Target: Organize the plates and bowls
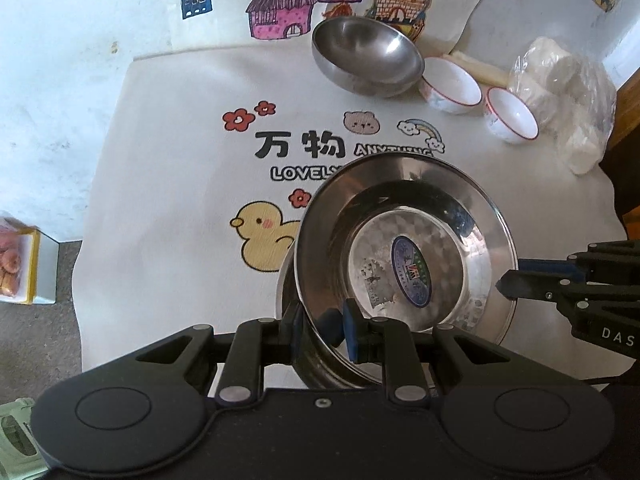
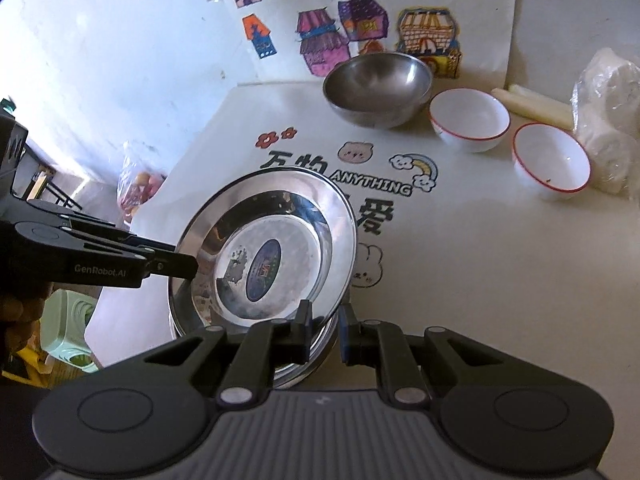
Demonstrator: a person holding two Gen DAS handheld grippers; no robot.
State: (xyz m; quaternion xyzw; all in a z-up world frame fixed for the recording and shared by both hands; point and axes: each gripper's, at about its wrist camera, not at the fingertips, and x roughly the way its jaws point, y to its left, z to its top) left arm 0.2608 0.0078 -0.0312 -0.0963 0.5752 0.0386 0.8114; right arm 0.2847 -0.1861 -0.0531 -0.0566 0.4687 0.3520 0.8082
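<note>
Your left gripper (image 1: pixel 322 330) clamped the near rim of the steel plate (image 1: pixel 404 248), tilted above a second plate (image 2: pixel 304 364) stacked on the printed cloth (image 1: pixel 180 160). Your right gripper (image 2: pixel 325 330) pinched its opposite rim. Beyond stood a steel bowl (image 1: pixel 366 54) and two red-rimmed bowls (image 1: pixel 452 84).
</note>
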